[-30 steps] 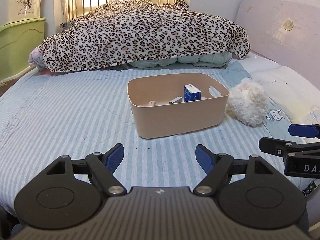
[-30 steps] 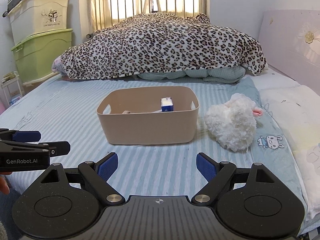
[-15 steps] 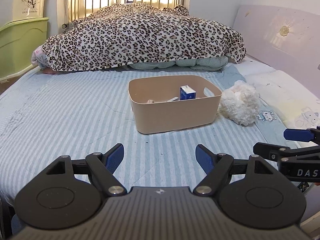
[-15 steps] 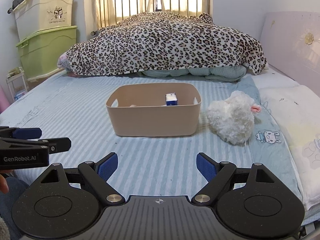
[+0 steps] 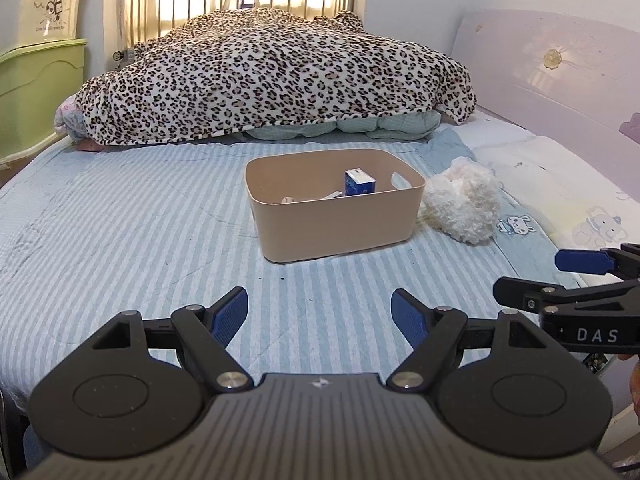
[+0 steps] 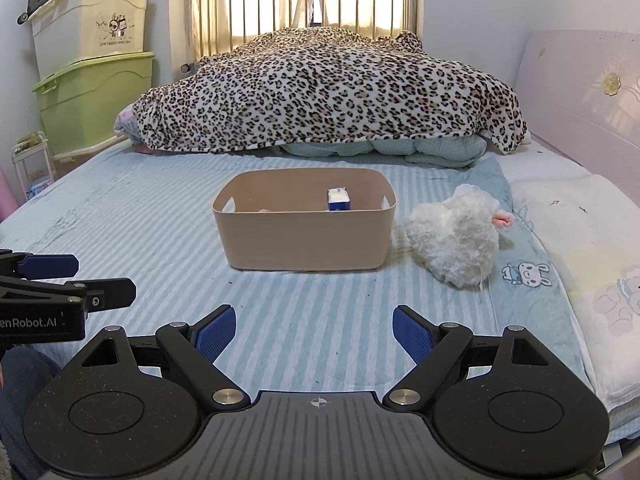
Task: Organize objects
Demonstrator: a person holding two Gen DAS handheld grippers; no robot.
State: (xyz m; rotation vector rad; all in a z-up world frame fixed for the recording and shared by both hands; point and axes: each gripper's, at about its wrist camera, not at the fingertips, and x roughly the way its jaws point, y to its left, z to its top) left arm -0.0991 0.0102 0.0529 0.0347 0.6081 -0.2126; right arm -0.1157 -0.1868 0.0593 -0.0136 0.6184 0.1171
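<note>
A beige plastic bin stands in the middle of the striped blue bed. Inside it a small blue and white carton stands upright, with other small pale items beside it, mostly hidden by the wall. A white fluffy plush toy lies on the bed just right of the bin. My left gripper is open and empty, well short of the bin. My right gripper is also open and empty, near the bed's front edge. Each gripper shows at the side of the other's view.
A leopard-print blanket heaps over bedding at the far end, before a metal rail. A pale headboard and pillows run along the right. Stacked cream and green storage boxes stand at the left.
Both grippers have drawn back from the bin, which now looks smaller and farther away in each view. Their jaws stand as wide as before.
</note>
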